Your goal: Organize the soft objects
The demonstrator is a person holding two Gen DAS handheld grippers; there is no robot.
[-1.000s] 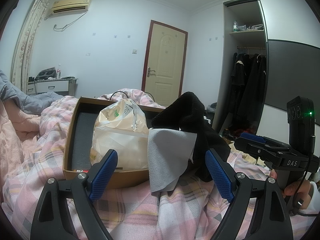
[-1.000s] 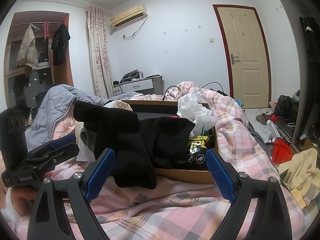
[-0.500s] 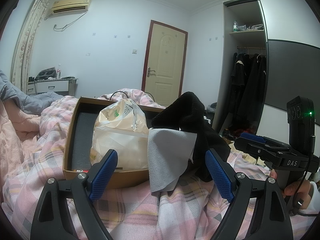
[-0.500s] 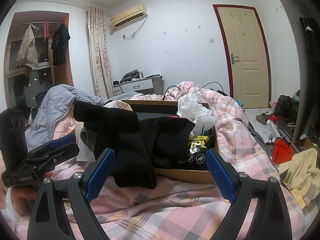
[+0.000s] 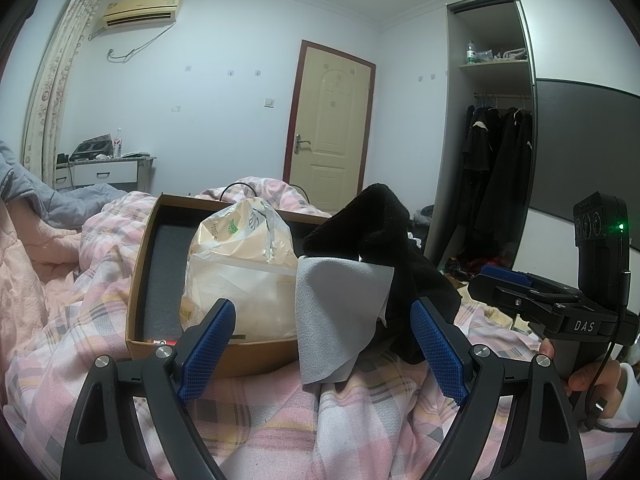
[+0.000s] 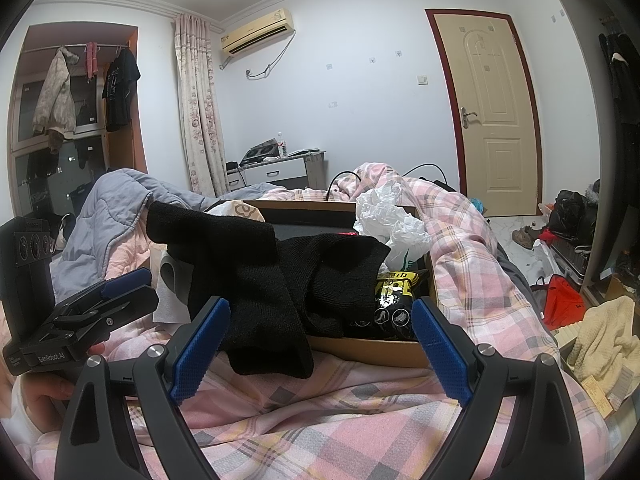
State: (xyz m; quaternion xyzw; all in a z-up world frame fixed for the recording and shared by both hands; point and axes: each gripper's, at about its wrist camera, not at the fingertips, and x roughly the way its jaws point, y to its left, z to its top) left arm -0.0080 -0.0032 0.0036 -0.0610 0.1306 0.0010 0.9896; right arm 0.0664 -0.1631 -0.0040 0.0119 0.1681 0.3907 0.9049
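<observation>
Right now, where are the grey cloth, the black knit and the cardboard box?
Grey cloth [image 5: 340,312]: left wrist view, middle of its hanging face.
Black knit [image 6: 248,280]: right wrist view, centre of the draped fold.
Cardboard box [image 5: 256,356]: left wrist view, near outer wall.

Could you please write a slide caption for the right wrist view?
Open right claw faces a black knit garment draped over a cardboard box on a pink plaid quilt.

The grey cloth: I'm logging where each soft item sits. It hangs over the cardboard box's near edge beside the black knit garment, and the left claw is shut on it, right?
Not quite. The left claw is open, holding nothing, as the left wrist view shows. The grey cloth does hang over the cardboard box edge beside the black knit garment.
</observation>
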